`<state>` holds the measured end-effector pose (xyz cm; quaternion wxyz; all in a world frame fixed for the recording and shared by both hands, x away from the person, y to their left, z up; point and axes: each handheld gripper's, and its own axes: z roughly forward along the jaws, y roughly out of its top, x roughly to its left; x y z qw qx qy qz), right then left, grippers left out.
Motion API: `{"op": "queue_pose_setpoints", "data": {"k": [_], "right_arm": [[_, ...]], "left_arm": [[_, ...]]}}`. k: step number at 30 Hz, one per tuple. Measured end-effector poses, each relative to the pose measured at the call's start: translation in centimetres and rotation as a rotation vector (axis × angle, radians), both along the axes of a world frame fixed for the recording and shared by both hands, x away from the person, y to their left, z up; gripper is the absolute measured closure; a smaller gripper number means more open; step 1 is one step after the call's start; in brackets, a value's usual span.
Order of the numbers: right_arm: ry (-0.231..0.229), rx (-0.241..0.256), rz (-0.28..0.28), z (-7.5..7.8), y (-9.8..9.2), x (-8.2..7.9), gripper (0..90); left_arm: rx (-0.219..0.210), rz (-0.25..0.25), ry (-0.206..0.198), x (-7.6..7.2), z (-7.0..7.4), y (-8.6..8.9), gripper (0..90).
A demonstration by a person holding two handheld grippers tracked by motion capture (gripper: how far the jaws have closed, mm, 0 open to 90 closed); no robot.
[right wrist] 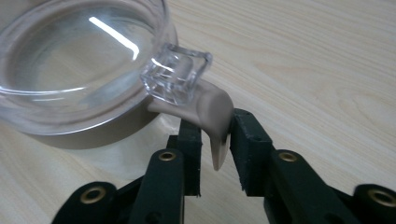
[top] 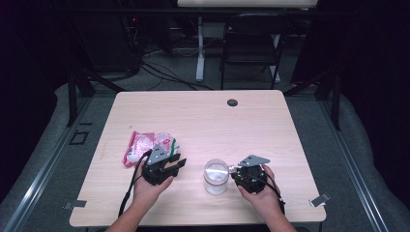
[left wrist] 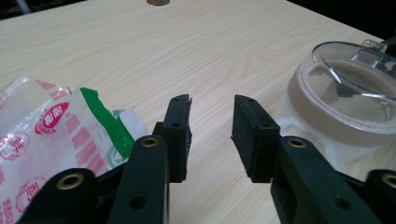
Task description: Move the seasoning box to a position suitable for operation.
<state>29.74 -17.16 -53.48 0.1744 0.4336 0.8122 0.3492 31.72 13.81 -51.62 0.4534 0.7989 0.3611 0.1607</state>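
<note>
Black jaws of the left tool (left wrist: 212, 135) stand parted in the left gripper view, with bare wood between them and nothing held. Just to their left lies a crinkled snack packet (left wrist: 51, 140), red and white with a green strip, resting on the counter (left wrist: 196, 42) and apart from the jaws. In the high view this packet (top: 147, 146) sits toward the near left part of the counter (top: 203, 121), partly hidden by the left tool (top: 175, 164) in the person's left hand (top: 147, 186).

Further right, near the middle of the counter's near edge, stands a clear jar (top: 215, 177) with a transparent lid on top. The right tool (top: 234, 169) reaches it from the right, held in the right hand (top: 258, 191).

Judging by this, the work is at an early stage: the lid appears not yet lifted off, the packet unopened, so opening the jar and whatever follows with the packet are left.

The right gripper view gives what the high view cannot: the right tool (right wrist: 215, 140) has its jaws pressed against a beige tab (right wrist: 215, 116) hanging from the jar's seal below the lid's clear latch block (right wrist: 176, 74), so it grips that tab. The left gripper view adds the beige seal ring (left wrist: 327, 109) under the lid (left wrist: 359, 70).
</note>
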Motion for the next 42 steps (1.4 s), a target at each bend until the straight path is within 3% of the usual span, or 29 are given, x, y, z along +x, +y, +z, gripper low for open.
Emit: {"op": "queue_pose_setpoints", "data": {"k": [2,6,17,23,28,30,33,35,39,42], "right_arm": [[-0.015,-0.007,0.015,0.1,0.1,-0.2,70.4],[-0.015,0.003,0.041,0.6,-0.3,-0.6,68.8],[-0.027,0.069,0.092,2.9,-1.8,-1.9,70.4],[-0.056,0.093,0.040,5.2,-1.8,-1.7,76.3],[-0.039,0.127,0.020,6.9,-1.6,-0.3,77.0],[-0.021,0.139,0.006,7.3,-1.5,0.3,75.6],[-0.006,0.153,-0.006,7.3,-1.3,0.9,74.4],[-0.004,0.154,-0.018,7.0,-1.3,0.8,75.0],[0.014,0.127,-0.028,6.3,-1.1,0.6,76.4],[0.034,0.138,-0.028,5.9,-1.0,0.4,77.2]], "left_arm": [[0.007,-0.005,0.016,0.0,-0.3,0.0,64.4],[-0.004,-0.005,0.010,-0.1,-0.3,-0.3,64.2],[-0.034,-0.018,0.025,-0.4,0.0,-0.6,64.1],[-0.057,-0.007,0.022,-0.2,1.2,-0.9,65.0],[-0.040,-0.009,0.022,0.4,2.4,-1.8,59.7],[-0.056,-0.009,0.025,0.7,2.8,-2.2,58.6],[-0.082,-0.015,0.025,1.0,3.2,-2.9,57.0],[-0.103,-0.046,0.026,1.1,3.1,-3.0,59.2],[-0.082,-0.083,0.028,0.7,2.5,-3.2,64.6],[-0.045,-0.116,0.034,0.3,1.9,-3.4,68.3]]}}
